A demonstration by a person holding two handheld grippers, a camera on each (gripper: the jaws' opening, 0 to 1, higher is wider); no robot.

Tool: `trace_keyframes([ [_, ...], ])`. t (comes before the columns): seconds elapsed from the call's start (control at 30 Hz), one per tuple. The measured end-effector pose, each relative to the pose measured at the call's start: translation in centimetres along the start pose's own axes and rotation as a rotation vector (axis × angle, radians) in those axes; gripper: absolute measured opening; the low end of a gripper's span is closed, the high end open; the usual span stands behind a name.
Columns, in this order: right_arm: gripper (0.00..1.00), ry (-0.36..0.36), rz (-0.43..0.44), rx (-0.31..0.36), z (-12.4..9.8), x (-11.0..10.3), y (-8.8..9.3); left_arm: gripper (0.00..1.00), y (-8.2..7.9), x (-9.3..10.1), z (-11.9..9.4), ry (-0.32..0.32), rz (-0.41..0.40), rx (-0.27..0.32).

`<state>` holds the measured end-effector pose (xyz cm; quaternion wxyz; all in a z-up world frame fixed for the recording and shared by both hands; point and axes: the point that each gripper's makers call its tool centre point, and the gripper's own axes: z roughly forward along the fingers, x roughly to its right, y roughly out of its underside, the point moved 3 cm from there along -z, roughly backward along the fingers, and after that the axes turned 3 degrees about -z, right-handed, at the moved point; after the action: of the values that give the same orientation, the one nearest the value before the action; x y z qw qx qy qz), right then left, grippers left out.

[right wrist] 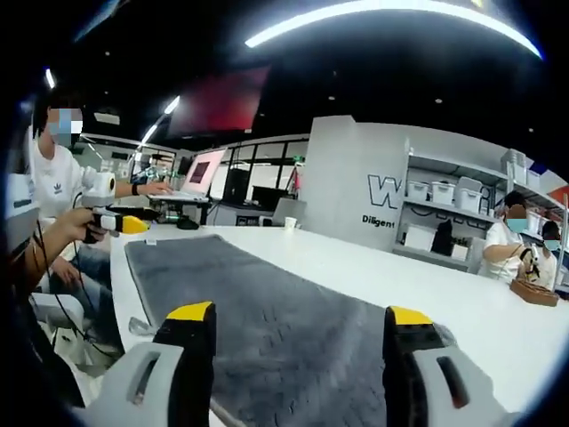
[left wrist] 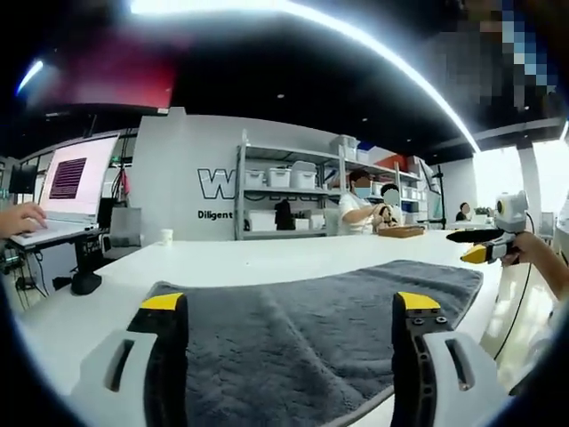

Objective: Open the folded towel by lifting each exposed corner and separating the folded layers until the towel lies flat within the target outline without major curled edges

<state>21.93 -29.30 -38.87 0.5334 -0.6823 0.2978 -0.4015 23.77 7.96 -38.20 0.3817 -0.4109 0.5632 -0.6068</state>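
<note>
Left claw [left wrist: 292, 307] stands open above the grey towel [left wrist: 320, 329], gripping nothing. Right claw [right wrist: 302, 313] is open too, over the towel's other end. Towel lies spread on the white bench [left wrist: 267, 258], its far edge close to the bench rim. Bare bench stretches beyond, with a paper cup [left wrist: 166, 237]. Shelves [left wrist: 284, 191] of bins line the grey wall; a laptop [left wrist: 67, 191] sits left.

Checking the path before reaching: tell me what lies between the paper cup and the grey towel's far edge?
Only bare white table separates the paper cup from the grey towel, as the left gripper view shows.
</note>
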Motion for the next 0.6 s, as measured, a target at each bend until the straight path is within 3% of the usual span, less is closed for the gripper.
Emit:
trace_keyframes([
  [0.23, 0.78, 0.056, 0.063, -0.014, -2.8, 0.3, 1.6, 0.96, 0.4, 0.2, -0.3, -0.01, 0.004, -0.021],
  [0.6, 0.96, 0.1, 0.08, 0.002, -4.8, 0.0, 2.1, 0.99, 0.8, 0.1, -0.4, -0.033, -0.011, -0.023],
])
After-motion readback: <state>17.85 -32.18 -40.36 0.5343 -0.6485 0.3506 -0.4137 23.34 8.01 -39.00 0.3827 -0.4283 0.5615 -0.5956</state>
